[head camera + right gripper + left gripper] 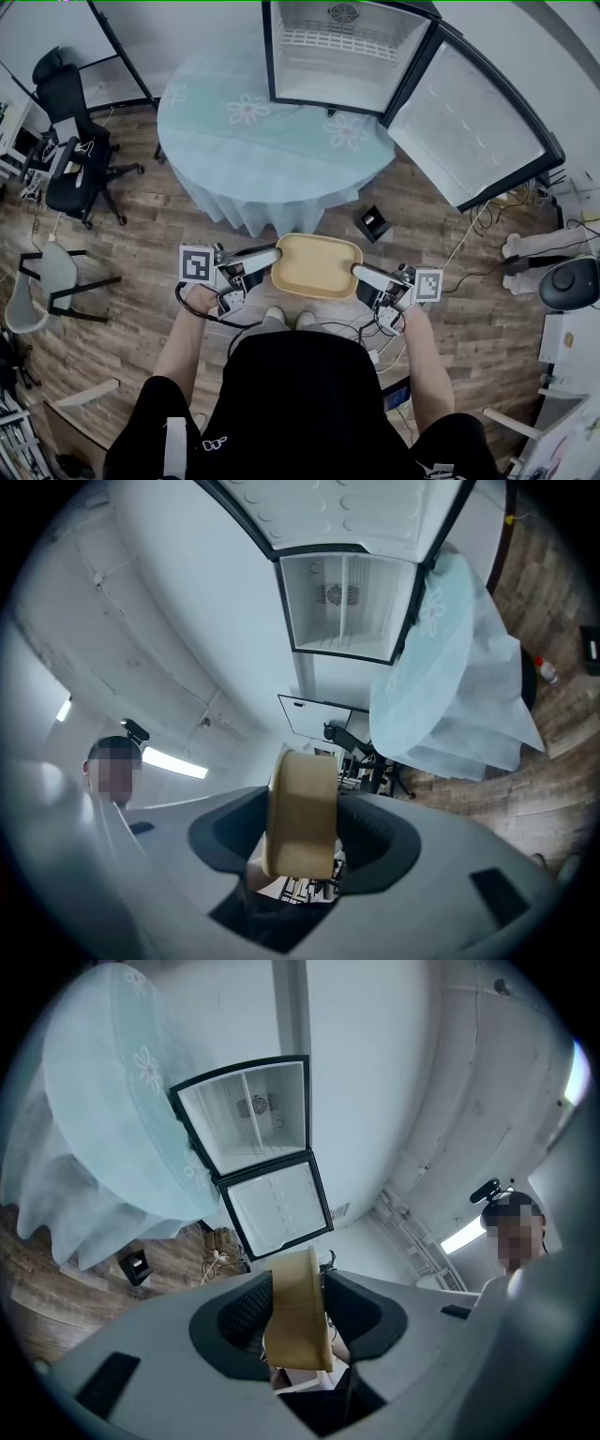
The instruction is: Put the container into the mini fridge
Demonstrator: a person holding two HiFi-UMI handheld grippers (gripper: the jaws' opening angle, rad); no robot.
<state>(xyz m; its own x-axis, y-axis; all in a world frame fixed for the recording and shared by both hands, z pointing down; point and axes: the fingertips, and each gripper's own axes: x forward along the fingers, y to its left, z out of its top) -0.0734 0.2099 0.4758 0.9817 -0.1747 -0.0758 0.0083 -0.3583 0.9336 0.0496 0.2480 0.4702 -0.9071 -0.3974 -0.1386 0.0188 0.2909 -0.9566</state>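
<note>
Left gripper (266, 261) and right gripper (364, 274) jaws pinch opposite rims of the smooth tan container (316, 265); open mini fridge (342, 56) at twelve o'clock on the round worktop (234, 141).

The container (317, 265) hangs over the floor (441, 309), just before the counter (253, 145). The left gripper (270, 259) is at its left rim and the right gripper (360, 273) at its right rim. The mini fridge (342, 56) stands at the counter's far edge, with its door (469, 127) swung right. An office chair (70, 131) stands far left.

The head view looks steeply down from overhead. Both gripper views sit close behind their fingers (247, 1313), sharing the open mini fridge (248, 1115) up top.
</note>
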